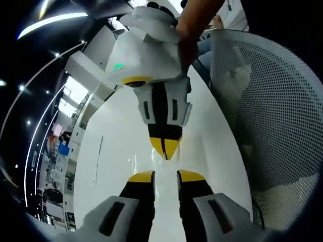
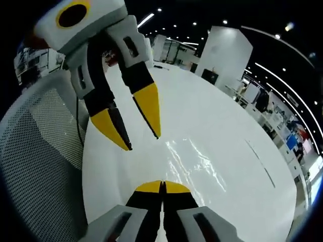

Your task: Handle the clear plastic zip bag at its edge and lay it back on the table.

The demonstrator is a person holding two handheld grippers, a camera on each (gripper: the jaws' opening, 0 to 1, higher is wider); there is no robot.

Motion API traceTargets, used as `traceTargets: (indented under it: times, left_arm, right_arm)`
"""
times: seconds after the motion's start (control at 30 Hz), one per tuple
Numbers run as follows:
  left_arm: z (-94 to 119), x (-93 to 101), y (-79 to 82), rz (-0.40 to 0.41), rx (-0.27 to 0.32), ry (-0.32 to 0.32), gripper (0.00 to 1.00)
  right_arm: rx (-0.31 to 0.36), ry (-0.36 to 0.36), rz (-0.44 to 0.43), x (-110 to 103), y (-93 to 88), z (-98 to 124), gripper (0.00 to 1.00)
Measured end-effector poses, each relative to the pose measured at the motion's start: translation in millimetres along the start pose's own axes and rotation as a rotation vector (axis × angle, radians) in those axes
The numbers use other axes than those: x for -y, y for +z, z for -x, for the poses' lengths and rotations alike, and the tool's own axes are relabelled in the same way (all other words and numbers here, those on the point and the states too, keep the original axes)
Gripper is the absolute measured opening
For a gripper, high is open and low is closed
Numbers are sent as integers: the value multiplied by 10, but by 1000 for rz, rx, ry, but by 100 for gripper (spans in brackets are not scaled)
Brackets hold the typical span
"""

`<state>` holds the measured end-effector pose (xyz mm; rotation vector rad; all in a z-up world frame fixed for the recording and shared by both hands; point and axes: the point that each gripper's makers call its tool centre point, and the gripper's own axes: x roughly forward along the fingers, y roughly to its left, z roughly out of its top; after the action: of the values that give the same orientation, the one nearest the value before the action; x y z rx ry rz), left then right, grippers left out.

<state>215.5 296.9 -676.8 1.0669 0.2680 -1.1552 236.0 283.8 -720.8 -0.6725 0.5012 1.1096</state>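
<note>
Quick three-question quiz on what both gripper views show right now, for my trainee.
1. True or false: the left gripper is shut.
2. The right gripper has its jaws: A) wide open, B) closed together, C) hidden behind the mesh chair.
3. Fill in: the clear zip bag glints on the white ____.

Key: 1 false, its jaws stand apart. 2 B; whether they pinch the bag's edge cannot be told. 3 table.
</note>
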Motion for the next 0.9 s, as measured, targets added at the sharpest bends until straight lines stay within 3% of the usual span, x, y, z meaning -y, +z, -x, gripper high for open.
traceTargets:
  times: [0.27, 0.47, 0.63, 0.73, 0.9]
  left_arm:
    - [-135, 92, 57, -47, -17, -27, 13]
    - [-248, 108, -61, -172, -97, -13, 13]
    - [-295, 73, -126, -158, -133, 20, 9]
    - [-307, 66, -142, -164, -141, 27, 1]
    - [-330, 63, -203, -133, -170, 33, 0]
  right_arm:
    - [15, -17, -36, 60, 36, 4, 0]
    - [45, -35, -69, 112, 121, 39, 0]
    - [63, -41, -90, 122, 148, 46, 0]
    - [72, -43, -102, 127, 159, 57, 0]
    - [99, -84, -113, 201, 209, 150, 0]
